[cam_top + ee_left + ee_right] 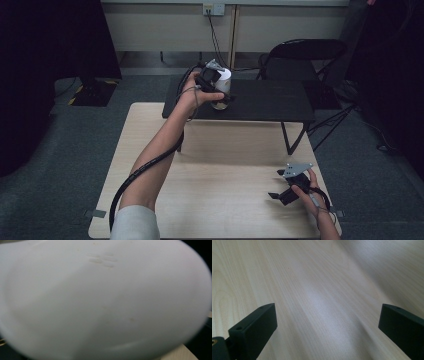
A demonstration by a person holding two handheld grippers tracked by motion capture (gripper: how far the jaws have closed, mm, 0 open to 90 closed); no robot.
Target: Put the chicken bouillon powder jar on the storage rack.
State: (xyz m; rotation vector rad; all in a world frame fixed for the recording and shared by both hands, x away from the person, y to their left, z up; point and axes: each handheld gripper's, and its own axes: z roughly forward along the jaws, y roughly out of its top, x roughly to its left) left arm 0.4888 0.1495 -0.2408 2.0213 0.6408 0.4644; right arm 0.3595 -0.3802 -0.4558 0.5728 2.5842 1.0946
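1. The right claw (325,331) rises from the bottom of the frame as two black jaws, one at the lower left and one at the lower right.
2. The jaws stand wide apart, with nothing between them but bare wood.
3. The lower-left jaw shows small round holes on its top face.
4. Behind them the bench (312,277), pale wood with fine grain, runs from the lower left toward the upper right.
5. A soft grey shadow darkens the upper right of the frame.
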